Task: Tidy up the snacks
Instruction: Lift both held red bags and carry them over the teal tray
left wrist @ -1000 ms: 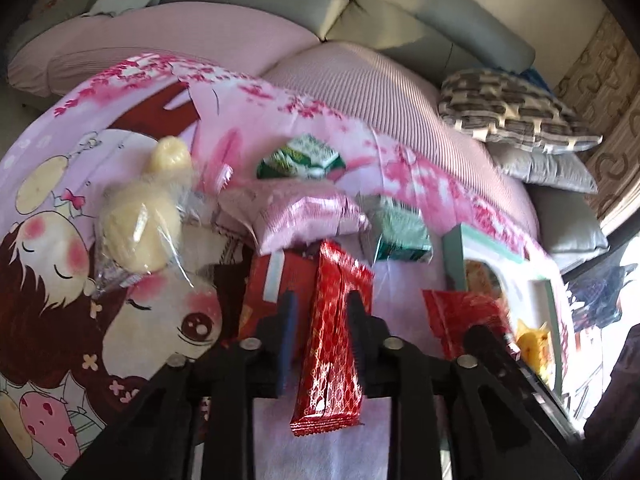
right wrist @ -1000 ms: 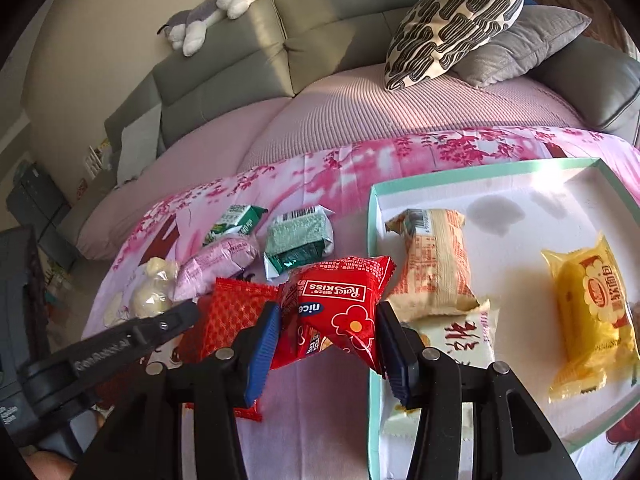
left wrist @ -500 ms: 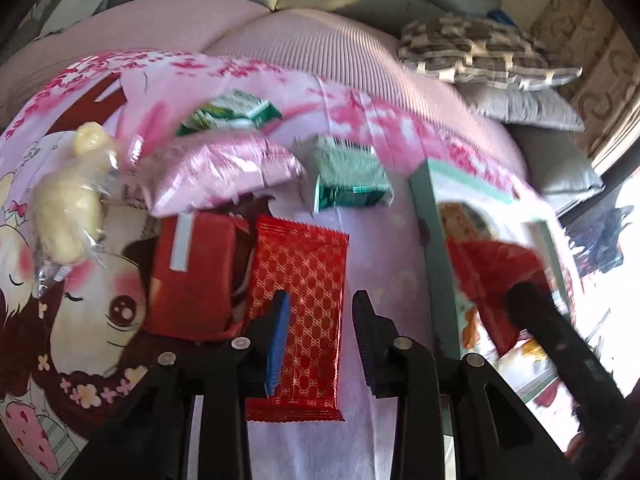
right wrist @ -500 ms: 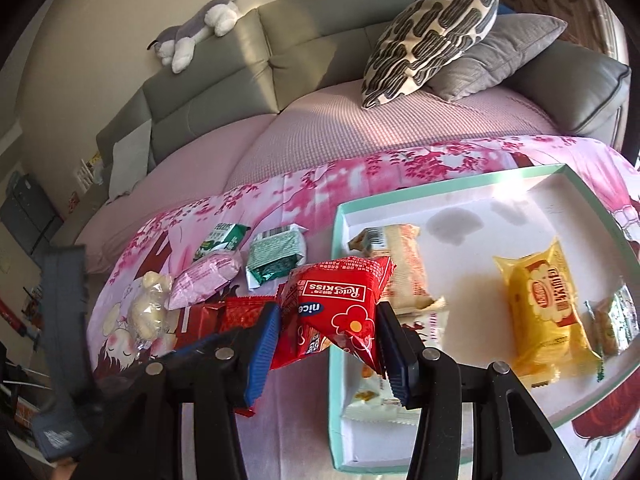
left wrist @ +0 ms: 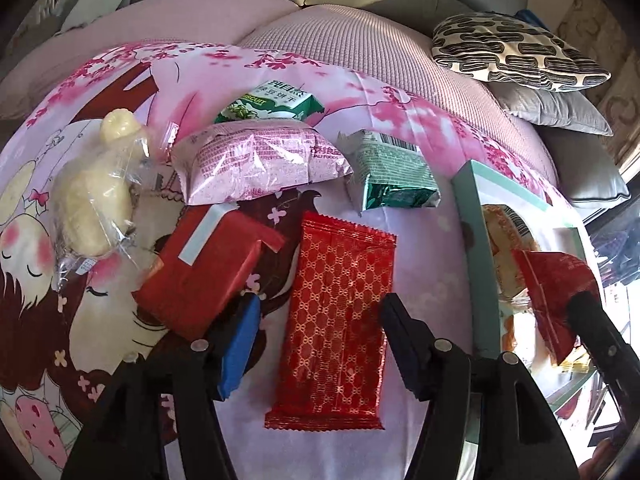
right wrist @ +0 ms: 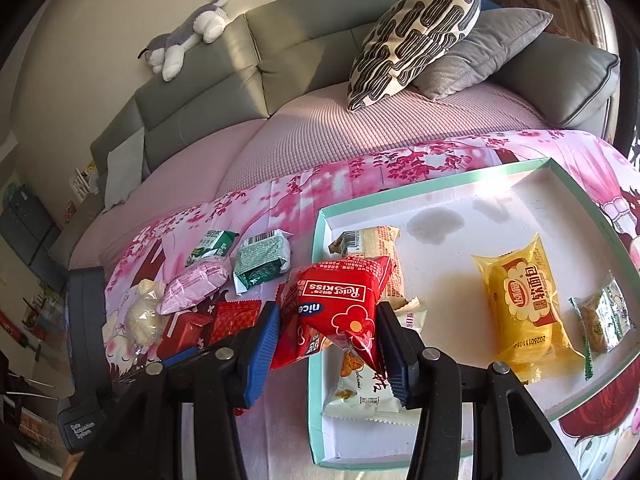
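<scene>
Snacks: six on blanket, four in tray

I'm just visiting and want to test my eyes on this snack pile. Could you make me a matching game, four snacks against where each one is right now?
Snacks:
1. yellow bread packet
2. red Rater Kiss bag
3. red patterned wrapper
4. pink packet

Places:
A. flat on the cloth between the open left gripper fingers
B. lying inside the teal tray
C. on the cloth beside the green foil packet
D. pinched in the right gripper, over the tray's edge

Pairs: 1-B, 2-D, 3-A, 4-C
</scene>
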The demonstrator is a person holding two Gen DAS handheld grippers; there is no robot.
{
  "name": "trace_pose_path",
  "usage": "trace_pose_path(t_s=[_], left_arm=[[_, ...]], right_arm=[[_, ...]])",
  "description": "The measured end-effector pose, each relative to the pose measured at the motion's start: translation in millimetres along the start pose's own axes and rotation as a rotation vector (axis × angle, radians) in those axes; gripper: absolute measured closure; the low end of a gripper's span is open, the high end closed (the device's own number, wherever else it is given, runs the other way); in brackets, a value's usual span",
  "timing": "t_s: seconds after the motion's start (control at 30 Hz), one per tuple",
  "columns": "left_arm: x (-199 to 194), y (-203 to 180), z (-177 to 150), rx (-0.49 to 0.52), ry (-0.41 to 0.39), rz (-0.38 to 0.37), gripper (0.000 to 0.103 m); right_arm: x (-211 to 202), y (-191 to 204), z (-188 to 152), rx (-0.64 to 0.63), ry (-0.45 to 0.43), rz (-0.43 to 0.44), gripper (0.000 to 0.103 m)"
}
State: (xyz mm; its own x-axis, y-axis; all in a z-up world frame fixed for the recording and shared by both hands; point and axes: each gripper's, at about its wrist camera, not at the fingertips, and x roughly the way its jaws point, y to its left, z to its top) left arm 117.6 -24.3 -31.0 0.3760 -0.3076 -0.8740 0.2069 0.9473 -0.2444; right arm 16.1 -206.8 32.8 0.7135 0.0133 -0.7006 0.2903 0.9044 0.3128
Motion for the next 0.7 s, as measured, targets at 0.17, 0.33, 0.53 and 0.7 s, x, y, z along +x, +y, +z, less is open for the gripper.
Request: trace_pose_path(t_s=[0.17,0.33,0.53,0.7], left_arm=[[1.0,-14.1,-4.2,0.055,0.008,-0.017,0.039],[6.9,-21.2,-6.3,0.091,0.015,0.012,0.040],[7.9,-25.3,-7.7,0.122,-0.008,0.050,0.055],[5.2,-21.9,-7.3,0.107,-0.017,0.033,0.056]], right_arm=[[0.9,-0.3,0.1,0.001,0.004,-0.002,0.052],[3.0,-0.1,-0.7,0.001,0.011,-0.005,0.052],[3.9,0.2,-1.3,0.001,0.014,-0.007,0.052],[3.9,0.3,-1.4,0.000,0.015,-0.006,0.052]])
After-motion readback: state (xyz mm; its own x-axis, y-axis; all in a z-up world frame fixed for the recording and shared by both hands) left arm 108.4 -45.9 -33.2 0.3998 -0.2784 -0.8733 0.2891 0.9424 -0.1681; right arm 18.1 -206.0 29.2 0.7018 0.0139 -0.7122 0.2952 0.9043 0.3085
